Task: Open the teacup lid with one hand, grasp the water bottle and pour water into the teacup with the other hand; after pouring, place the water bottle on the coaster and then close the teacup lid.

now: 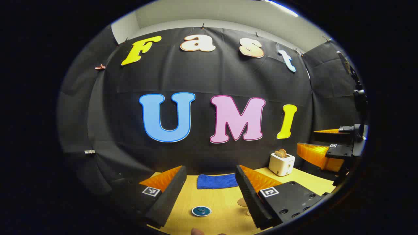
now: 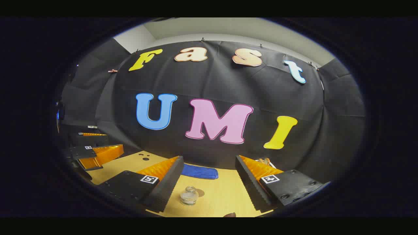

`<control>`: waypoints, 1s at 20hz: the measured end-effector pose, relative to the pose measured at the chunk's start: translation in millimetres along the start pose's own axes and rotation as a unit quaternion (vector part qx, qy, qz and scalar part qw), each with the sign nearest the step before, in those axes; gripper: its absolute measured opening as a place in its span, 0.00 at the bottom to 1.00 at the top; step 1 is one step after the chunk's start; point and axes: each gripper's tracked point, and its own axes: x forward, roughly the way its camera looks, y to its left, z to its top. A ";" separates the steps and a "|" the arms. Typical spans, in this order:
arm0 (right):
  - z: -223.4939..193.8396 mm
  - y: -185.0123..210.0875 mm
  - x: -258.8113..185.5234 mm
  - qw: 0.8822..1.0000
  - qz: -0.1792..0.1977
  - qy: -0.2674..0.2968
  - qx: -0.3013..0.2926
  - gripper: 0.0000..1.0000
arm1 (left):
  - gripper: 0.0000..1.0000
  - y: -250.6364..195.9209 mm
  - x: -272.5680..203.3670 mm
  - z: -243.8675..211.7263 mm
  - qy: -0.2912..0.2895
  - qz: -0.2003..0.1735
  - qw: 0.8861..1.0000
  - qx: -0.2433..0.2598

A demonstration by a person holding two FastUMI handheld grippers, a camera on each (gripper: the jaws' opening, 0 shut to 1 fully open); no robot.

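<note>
Both fingers of the left gripper (image 1: 209, 189) fill the bottom of the left gripper view, wide apart, nothing between them. Below and between them, on the wooden table (image 1: 225, 202), sits a round dark-teal object with a centre knob (image 1: 201, 211); probably the teacup lid seen from above, possibly on the cup, but the view is too small and low to be sure. It lies nearer than the fingertips, slightly left of centre, not touched by either finger. A pale round edge (image 1: 242, 202) shows just beside the inner face of the right-hand finger; could be the coaster, cannot confirm.

Right gripper (image 2: 209, 186) in the right gripper view: fingers likewise spread, holding nothing. A small clear glass bottle (image 2: 189, 195) stands upright on the table between the fingers, closer to the left-hand finger, apart from both. Mouth looks uncapped.

Further back: a blue cloth (image 1: 217, 181) near the wall, and a white toaster (image 1: 281, 164) with bread in it, off to the right in the left gripper view.

Progress, judged: nothing started. Lid not lifted, bottle not grasped, no pouring, bottle not on a coaster. All steps remain. Both grippers appear lined up over their targets, left on lid, right on bottle.
</note>
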 end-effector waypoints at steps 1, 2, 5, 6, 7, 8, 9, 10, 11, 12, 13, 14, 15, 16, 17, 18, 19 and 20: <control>-0.2 0.2 1.9 1.000 0.000 0.000 0.001 0.98 | 0.95 0.0 0.7 1.9 -0.002 -0.002 1.000 0.004; -1.3 0.6 2.7 1.000 0.000 0.000 0.001 0.98 | 0.95 -0.2 1.4 3.2 -0.003 -0.003 1.000 0.007; -1.8 4.1 5.0 1.000 0.000 0.000 0.000 0.98 | 0.95 3.1 3.6 2.7 -0.003 -0.004 1.000 0.011; -2.1 4.7 6.3 1.000 0.000 -0.001 0.000 0.98 | 0.95 3.9 3.7 1.7 -0.003 -0.004 1.000 0.011; -2.6 6.1 6.6 1.000 0.001 -0.001 -0.001 0.96 | 0.95 5.0 6.0 2.2 -0.003 -0.004 1.000 0.010; -2.0 6.3 8.0 1.000 0.001 0.000 -0.003 0.96 | 0.95 5.6 6.8 1.6 -0.002 -0.003 1.000 0.010; -2.2 8.1 9.5 1.000 0.003 0.000 -0.004 0.96 | 0.95 6.5 6.7 -0.8 -0.001 -0.002 1.000 0.008; -3.9 9.3 9.8 1.000 0.004 0.001 -0.004 0.98 | 0.95 7.1 7.5 -0.7 0.001 -0.002 1.000 0.007; -5.1 10.2 10.3 1.000 0.005 0.002 -0.005 0.98 | 0.95 8.9 8.2 -1.7 0.003 -0.001 1.000 0.005; -5.8 11.8 11.7 1.000 0.007 0.003 -0.005 0.96 | 0.95 9.1 8.4 -4.8 0.004 -0.001 1.000 0.003; -6.6 13.1 12.9 1.000 0.008 0.004 -0.005 0.98 | 0.95 9.7 9.5 -5.1 0.006 -0.001 1.000 0.002; -9.2 14.1 13.3 1.000 0.010 0.005 -0.005 0.98 | 0.95 10.1 10.1 -5.8 0.006 0.000 1.000 0.002; -11.6 15.4 13.6 1.000 0.011 0.006 -0.006 0.98 | 0.94 10.8 10.9 -7.1 0.006 -0.001 1.000 0.002; -15.1 16.6 14.5 1.000 0.013 0.008 -0.006 0.96 | 0.95 10.9 12.1 -9.5 0.007 -0.002 1.000 0.003; -19.1 18.7 16.2 1.000 0.016 0.010 -0.005 0.96 | 0.95 10.2 14.4 -14.0 0.009 -0.004 1.000 0.005; -24.3 22.2 16.6 1.000 0.024 0.011 -0.004 0.98 | 0.95 9.6 17.3 -19.7 0.011 -0.006 1.000 0.005; -27.4 26.5 17.7 0.999 0.033 0.010 -0.006 0.98 | 0.95 9.6 20.7 -25.5 0.016 -0.006 1.000 0.006; -32.5 29.8 18.2 0.999 0.042 0.009 -0.009 0.98 | 0.95 10.7 25.7 -34.8 0.022 -0.004 1.000 0.007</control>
